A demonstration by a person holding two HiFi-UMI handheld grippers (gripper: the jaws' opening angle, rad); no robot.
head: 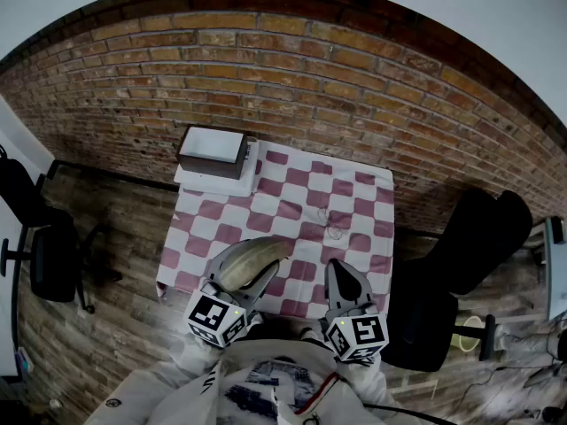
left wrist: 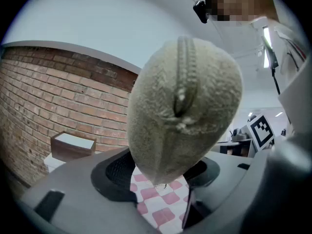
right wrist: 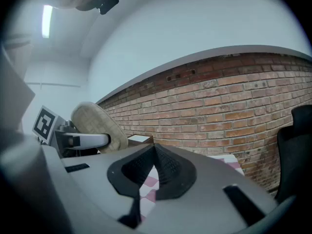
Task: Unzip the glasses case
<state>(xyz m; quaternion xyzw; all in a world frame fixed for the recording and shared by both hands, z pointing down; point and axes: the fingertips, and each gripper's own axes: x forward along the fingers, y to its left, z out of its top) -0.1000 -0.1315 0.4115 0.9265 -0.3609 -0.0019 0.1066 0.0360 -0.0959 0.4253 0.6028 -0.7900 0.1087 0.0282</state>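
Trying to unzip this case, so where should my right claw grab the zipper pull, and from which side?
Pinch the small zipper pull midway up the glasses case, on the seam facing you. The left claw clamps the case's lower end, leaving the pull exposed, so likely come in from the right with the right claw, opened first.

Looking down, there's a small table with a pink-and-white checkered cloth (head: 354, 193) against a brick wall (head: 354, 78), with a brown box (head: 213, 151) sitting on its far left corner. The left gripper (head: 251, 277) has a beige glasses case (head: 261, 251) clamped over the near edge. The right gripper (head: 343, 271) is just beside it, jaws together and holding nothing, and there's a black chair (head: 469, 246) off to the right.
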